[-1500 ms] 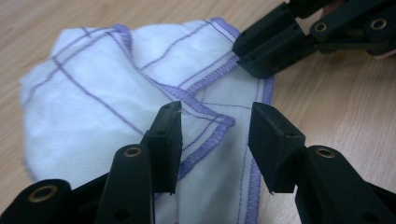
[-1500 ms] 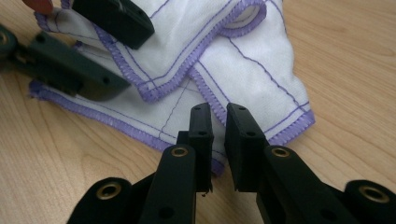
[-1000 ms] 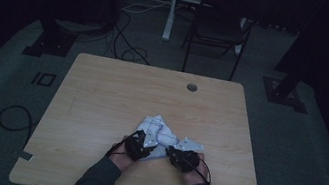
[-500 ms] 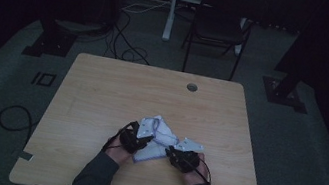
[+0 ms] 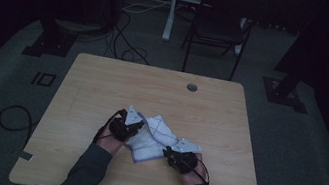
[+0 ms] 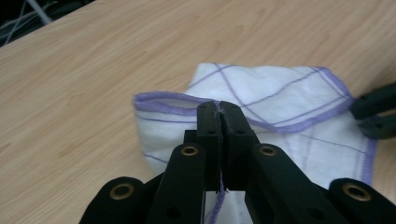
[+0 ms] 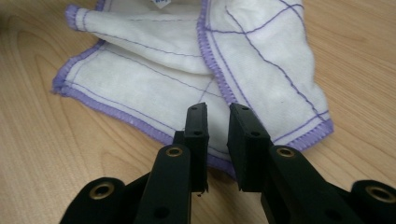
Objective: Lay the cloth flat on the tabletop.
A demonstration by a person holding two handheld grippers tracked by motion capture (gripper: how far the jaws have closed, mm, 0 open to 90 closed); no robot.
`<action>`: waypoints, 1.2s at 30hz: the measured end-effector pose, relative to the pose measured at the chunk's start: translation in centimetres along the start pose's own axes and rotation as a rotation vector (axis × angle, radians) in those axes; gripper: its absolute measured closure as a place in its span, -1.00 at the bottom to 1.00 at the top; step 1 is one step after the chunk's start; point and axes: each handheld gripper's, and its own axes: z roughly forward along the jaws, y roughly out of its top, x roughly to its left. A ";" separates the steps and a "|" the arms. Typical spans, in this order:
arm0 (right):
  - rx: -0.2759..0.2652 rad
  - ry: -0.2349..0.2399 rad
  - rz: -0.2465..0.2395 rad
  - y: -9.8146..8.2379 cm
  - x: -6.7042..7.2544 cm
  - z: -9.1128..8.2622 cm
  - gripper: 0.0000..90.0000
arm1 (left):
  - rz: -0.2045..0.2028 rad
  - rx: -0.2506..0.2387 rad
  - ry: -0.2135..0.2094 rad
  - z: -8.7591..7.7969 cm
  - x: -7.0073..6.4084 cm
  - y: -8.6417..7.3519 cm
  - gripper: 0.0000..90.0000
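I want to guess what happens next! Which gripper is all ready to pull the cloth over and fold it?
Probably the left gripper. Its jaws are shut on the purple hem of the white checked cloth, so it can carry that edge. The right gripper has its jaws apart over the cloth, holding nothing.

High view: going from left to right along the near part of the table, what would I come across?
Bare table → left gripper, jaws shut on the cloth's edge → white cloth with purple lines → right gripper, jaws slightly apart → bare table again.
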 end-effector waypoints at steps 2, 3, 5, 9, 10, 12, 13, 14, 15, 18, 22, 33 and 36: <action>0.003 0.005 -0.003 0.0 0.1 0.1 0.74 | -0.010 -0.001 0.013 -0.1 0.5 -0.1 0.96; 0.005 0.007 -0.005 0.0 0.1 0.1 0.74 | -0.020 -0.006 0.021 -0.1 0.8 -0.1 0.97; 0.012 0.010 -0.005 0.0 0.2 0.2 0.75 | -0.034 -0.008 0.037 -0.3 1.5 -0.1 0.97; 0.022 0.013 -0.007 -0.1 0.2 0.3 0.75 | -0.070 -0.011 0.071 -0.7 3.2 -0.3 0.97; 0.025 0.014 -0.008 -0.1 0.1 0.3 0.75 | -0.077 -0.010 0.080 -0.8 3.6 -0.4 0.97; 0.032 0.015 -0.005 -0.1 0.1 0.4 0.76 | -0.097 -0.008 0.098 -0.9 4.5 -0.6 0.97; 0.034 0.015 -0.005 -0.1 0.1 0.4 0.76 | -0.109 -0.009 0.106 -1.0 5.0 -0.8 0.97; 0.035 0.016 -0.004 -0.1 0.1 0.4 0.76 | -0.118 -0.006 0.114 -1.1 5.4 -0.9 0.98; 0.036 0.017 -0.003 -0.1 0.1 0.4 0.76 | -0.127 -0.003 0.122 -1.1 5.8 -1.1 0.98; 0.040 0.018 -0.004 -0.1 0.0 0.5 0.77 | -0.156 0.003 0.146 -1.2 6.8 -1.5 0.98; 0.047 0.023 0.002 -0.2 -0.2 0.4 0.79 | -0.179 0.030 0.172 -1.1 8.2 -2.1 0.98; 0.063 0.020 0.009 -0.4 -0.5 -0.1 0.84 | -0.239 0.096 0.196 0.3 10.4 -4.0 0.98; 0.065 0.023 0.007 -0.4 -0.6 -0.2 0.85 | -0.251 0.118 0.195 0.9 10.6 -4.6 0.98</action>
